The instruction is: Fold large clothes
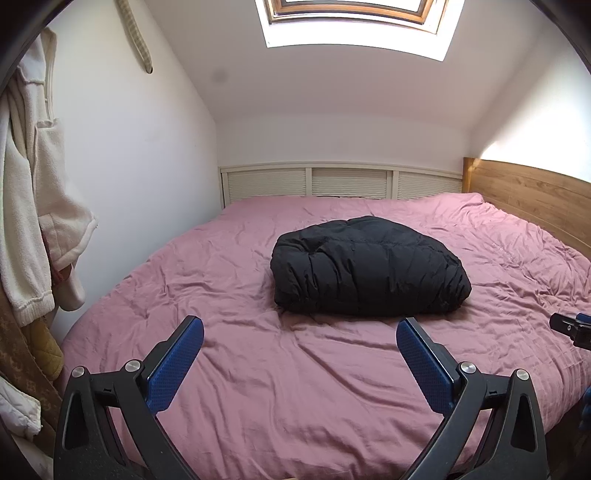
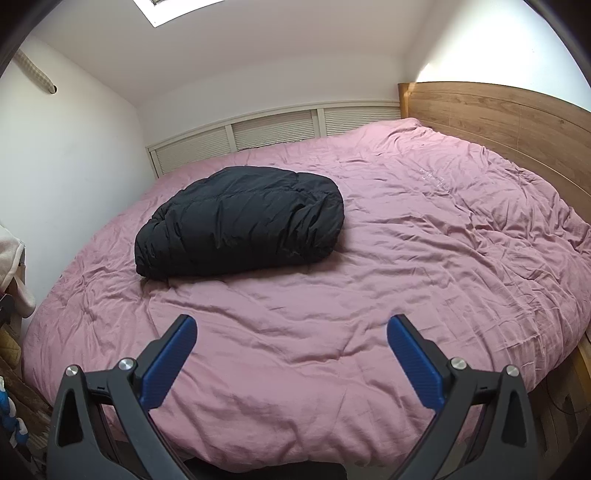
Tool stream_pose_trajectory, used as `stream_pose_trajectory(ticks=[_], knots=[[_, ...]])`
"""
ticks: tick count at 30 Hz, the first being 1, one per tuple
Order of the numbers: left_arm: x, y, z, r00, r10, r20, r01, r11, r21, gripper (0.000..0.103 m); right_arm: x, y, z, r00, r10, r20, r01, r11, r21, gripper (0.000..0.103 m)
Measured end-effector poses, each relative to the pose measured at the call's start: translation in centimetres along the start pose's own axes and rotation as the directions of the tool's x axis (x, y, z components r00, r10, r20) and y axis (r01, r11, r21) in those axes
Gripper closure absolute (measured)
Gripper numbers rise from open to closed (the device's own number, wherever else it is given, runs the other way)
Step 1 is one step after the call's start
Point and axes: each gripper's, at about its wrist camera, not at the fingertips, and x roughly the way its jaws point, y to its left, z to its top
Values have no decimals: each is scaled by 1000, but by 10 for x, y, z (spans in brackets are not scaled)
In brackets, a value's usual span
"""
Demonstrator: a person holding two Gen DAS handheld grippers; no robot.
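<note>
A black puffy jacket (image 1: 369,266) lies folded into a thick bundle in the middle of a bed with a pink duvet (image 1: 258,387). My left gripper (image 1: 300,330) hangs open over the near part of the bed, short of the bundle, with nothing between its blue pads. In the right wrist view the same jacket (image 2: 240,221) sits to the left and further back. My right gripper (image 2: 291,326) is open over bare duvet (image 2: 406,240), holding nothing. A bit of the right gripper shows at the right edge of the left wrist view.
A wooden headboard (image 2: 498,118) runs along the right side of the bed. White louvred panels (image 1: 340,182) line the far wall under a sloped ceiling with a skylight (image 1: 354,22). Cream and white clothes (image 1: 33,206) hang on the left wall.
</note>
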Motion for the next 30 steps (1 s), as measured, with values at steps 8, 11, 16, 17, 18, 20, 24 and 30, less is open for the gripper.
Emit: stream_pose_trajectory(ticks=[8,11,16,17,18,20,24,30], knots=[[-4,-5,-7,1000,-23,-18,23,1000,-9,1,-2,-2,-6,1000,-2,-2,2,1000,1,0],[-5,-7,-9,999,-30,-22,30,1000,-8,1,-1,-3,-9,1000,-2,-5,2,1000,3,0],[-4,-9,-12,999,-33,-29,33,999,-5,1,0,-4,-15,1000,-6,-10,6,1000,8,0],[-4,-9,-13,999,-31,-31,31,1000,-3,1,0,-4,-16,1000,-9,-11,10,1000,8,0],[-3,-10,-14,999,-30,-33,30,1000,-2,1,1,-5,-16,1000,-13,-12,13,1000,6,0],[-2,-10,-15,999,-28,-41,27,1000,-2,1,1,-6,-16,1000,-15,-11,15,1000,5,0],[2,-10,-18,998,-25,-56,25,1000,-1,1,1,-6,-16,1000,-22,-8,22,1000,-2,0],[4,-11,-20,998,-20,-68,19,1000,-3,1,0,-6,-16,1000,-28,-2,28,1000,-6,0]])
